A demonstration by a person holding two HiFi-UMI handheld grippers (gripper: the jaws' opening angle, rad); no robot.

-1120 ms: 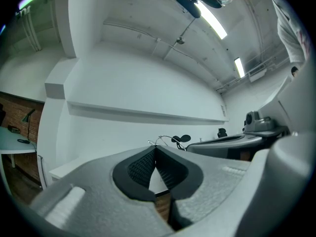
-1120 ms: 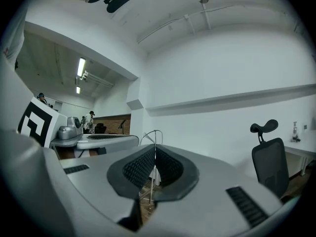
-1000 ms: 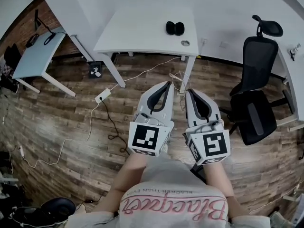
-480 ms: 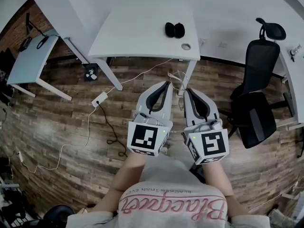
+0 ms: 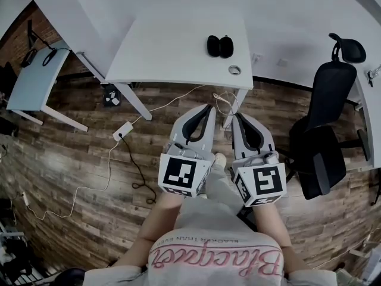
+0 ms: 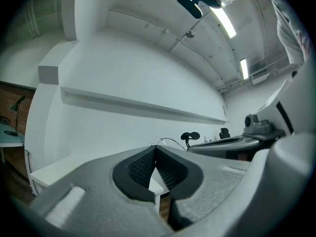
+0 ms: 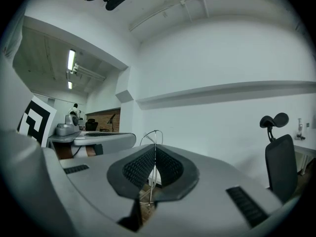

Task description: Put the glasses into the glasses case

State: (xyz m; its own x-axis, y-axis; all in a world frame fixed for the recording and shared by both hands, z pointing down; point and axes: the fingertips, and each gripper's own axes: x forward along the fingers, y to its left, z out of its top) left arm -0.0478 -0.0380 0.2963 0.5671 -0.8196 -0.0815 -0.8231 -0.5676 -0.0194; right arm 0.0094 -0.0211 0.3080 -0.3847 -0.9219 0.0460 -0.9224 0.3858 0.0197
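Observation:
On the white table (image 5: 172, 46) ahead lie two dark oval shapes (image 5: 219, 45) side by side, too small to tell the glasses from the case. A small round ring-like item (image 5: 234, 70) sits near the table's front right corner. My left gripper (image 5: 209, 106) and right gripper (image 5: 237, 115) are held close together in front of the person's body, above the wooden floor and short of the table. Both are shut with nothing between the jaws, as the left gripper view (image 6: 154, 148) and the right gripper view (image 7: 155, 148) also show.
A black office chair (image 5: 324, 130) stands at the right, also in the right gripper view (image 7: 281, 157). Cables and a power strip (image 5: 124, 128) lie on the wooden floor. A pale blue desk (image 5: 37, 76) stands at far left. A white wall lies behind the table.
The table and the dark shapes have slid slightly lower and nearer in the head view. Both grippers stay shut and keep their place in front of the body.

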